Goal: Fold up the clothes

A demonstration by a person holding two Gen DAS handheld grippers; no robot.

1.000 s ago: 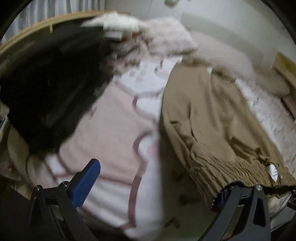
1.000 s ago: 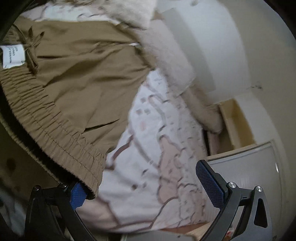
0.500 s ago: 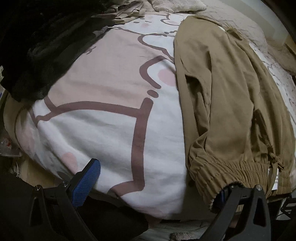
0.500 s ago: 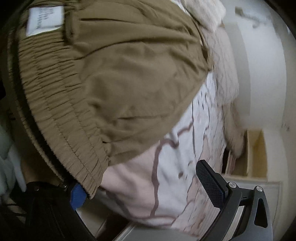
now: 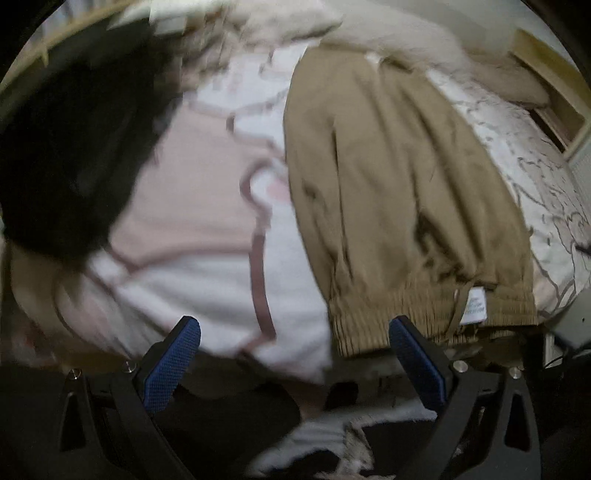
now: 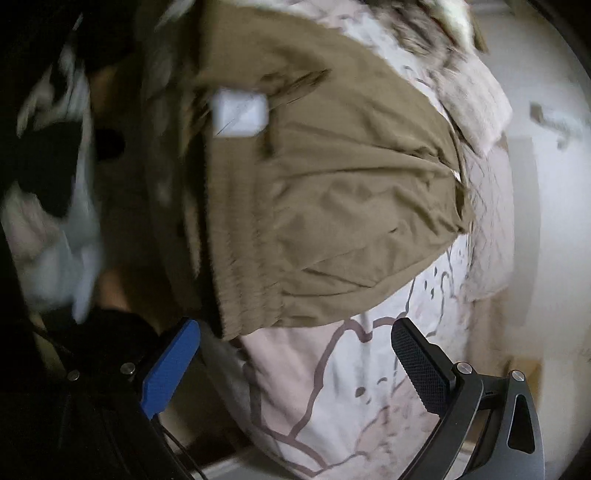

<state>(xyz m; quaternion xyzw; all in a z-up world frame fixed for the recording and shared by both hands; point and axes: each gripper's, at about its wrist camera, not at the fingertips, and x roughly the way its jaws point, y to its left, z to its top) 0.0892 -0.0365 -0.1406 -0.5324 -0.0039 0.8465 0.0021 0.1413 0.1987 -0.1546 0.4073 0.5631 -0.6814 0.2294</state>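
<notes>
Tan trousers point(image 5: 399, 184) lie lengthwise on a pink and white patterned bed cover point(image 5: 192, 206), their elastic waistband point(image 5: 424, 321) at the near bed edge with a white label point(image 5: 474, 306). My left gripper point(image 5: 295, 354) is open and holds nothing; its right finger sits just below the waistband's left part. In the right wrist view the same trousers point(image 6: 332, 192) and label point(image 6: 242, 114) fill the middle. The waistband corner point(image 6: 243, 310) hangs just above the gap of my right gripper point(image 6: 295, 365), which is open and not touching the cloth. Both views are blurred.
A black garment point(image 5: 74, 147) is heaped on the bed's left side. Fluffy cream bedding point(image 5: 388, 33) lies at the far end by a wooden frame point(image 5: 546, 70). A pale wall point(image 6: 546, 229) runs along the right. Dark and white things point(image 5: 332, 443) lie on the floor below.
Both grippers have drawn back from the waistband; the fingers that were tucked behind its corners now show in full. The views have swung and blurred.
</notes>
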